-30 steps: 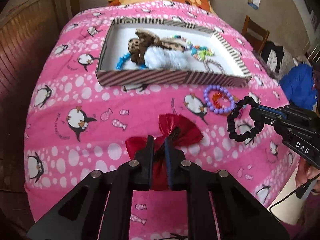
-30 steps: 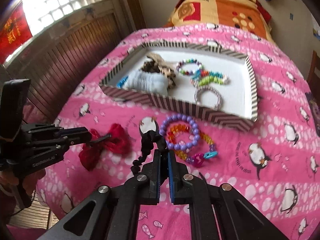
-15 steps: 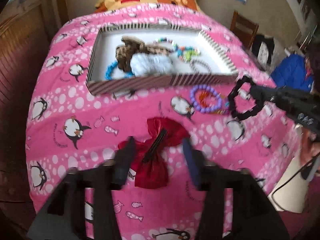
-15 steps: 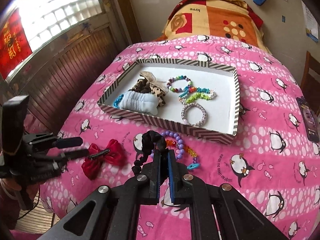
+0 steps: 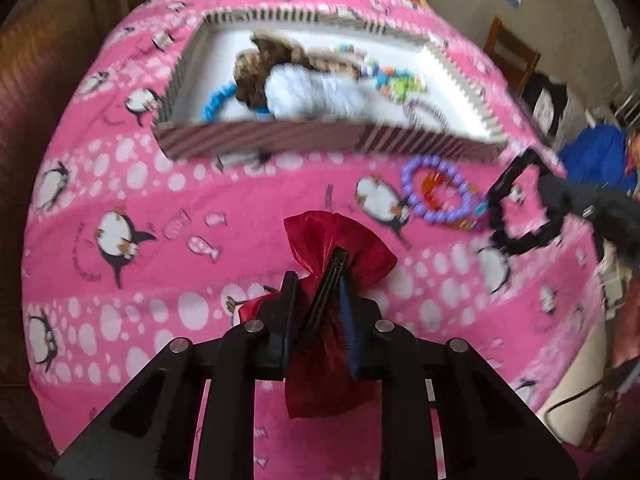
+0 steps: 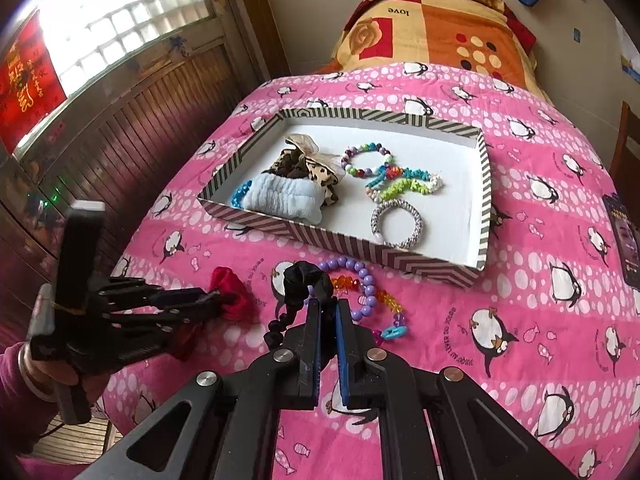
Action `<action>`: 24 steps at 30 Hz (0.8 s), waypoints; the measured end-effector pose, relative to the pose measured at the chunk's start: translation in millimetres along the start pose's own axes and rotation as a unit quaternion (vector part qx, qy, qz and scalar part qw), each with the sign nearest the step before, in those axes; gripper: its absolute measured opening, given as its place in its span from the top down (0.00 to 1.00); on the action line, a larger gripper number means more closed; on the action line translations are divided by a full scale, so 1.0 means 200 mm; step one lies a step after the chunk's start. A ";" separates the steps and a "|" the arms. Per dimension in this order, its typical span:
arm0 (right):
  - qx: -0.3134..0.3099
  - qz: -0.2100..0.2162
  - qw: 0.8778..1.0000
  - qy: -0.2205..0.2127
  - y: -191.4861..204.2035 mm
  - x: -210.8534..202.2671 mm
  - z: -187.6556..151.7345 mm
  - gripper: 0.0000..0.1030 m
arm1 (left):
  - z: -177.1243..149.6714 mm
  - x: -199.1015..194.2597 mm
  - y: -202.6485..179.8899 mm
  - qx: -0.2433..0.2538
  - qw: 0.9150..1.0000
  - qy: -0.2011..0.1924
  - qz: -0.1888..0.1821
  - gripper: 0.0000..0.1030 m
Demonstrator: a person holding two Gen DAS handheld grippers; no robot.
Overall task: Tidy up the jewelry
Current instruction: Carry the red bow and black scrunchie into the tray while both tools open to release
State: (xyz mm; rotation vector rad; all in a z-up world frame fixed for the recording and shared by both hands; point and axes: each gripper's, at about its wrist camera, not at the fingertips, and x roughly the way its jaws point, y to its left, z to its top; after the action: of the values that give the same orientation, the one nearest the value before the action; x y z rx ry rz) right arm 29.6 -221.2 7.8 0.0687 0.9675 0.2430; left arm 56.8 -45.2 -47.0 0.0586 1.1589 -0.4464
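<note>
A red satin bow (image 5: 340, 248) with a black clip lies on the pink penguin blanket. My left gripper (image 5: 318, 280) straddles the bow and its jaws are closing. The clip stands slanted between the pads with a little slack at the left pad. The right wrist view shows the same bow (image 6: 230, 288) at the left gripper's tips (image 6: 214, 300). My right gripper (image 6: 328, 308) is shut on a black coiled hair tie (image 6: 308, 284), whose loop (image 5: 516, 240) hangs off the blanket in the left wrist view. A striped tray (image 6: 340, 240) behind holds bracelets and scrunchies.
A purple bead bracelet (image 6: 368, 280) and an orange bead string with a blue clip (image 6: 394, 332) lie on the blanket just before the tray. A wooden wall panel (image 6: 140, 140) runs along the left, a chair (image 5: 512, 56) stands at the right, and a folded orange blanket (image 6: 440, 28) lies behind.
The left gripper let go of the red bow, opened wide, shifted slightly, and has come in again around the bow's clip. The right gripper still holds the black hair tie.
</note>
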 end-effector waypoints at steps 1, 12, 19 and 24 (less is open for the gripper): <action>-0.001 0.000 1.000 -0.001 0.00 0.00 0.01 0.94 | 0.01 -0.04 0.00 -0.001 1.000 -0.009 0.003 0.82; -0.005 0.000 1.000 -0.015 0.01 -0.02 0.08 0.94 | 0.14 -0.25 -0.01 -0.008 0.997 -0.060 0.051 0.82; 0.002 -0.004 1.000 -0.020 -0.02 -0.02 0.11 0.94 | 0.20 -0.24 0.00 -0.017 0.996 -0.063 0.056 0.82; 0.006 -0.006 1.000 -0.026 -0.06 -0.03 0.15 0.94 | 0.25 -0.25 -0.01 -0.015 0.995 -0.071 0.061 0.82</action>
State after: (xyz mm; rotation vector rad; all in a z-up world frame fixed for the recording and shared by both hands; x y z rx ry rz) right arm 52.9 -233.2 28.3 0.0798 0.9181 0.2227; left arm 82.8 -45.7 18.0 0.0711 1.0160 -0.3194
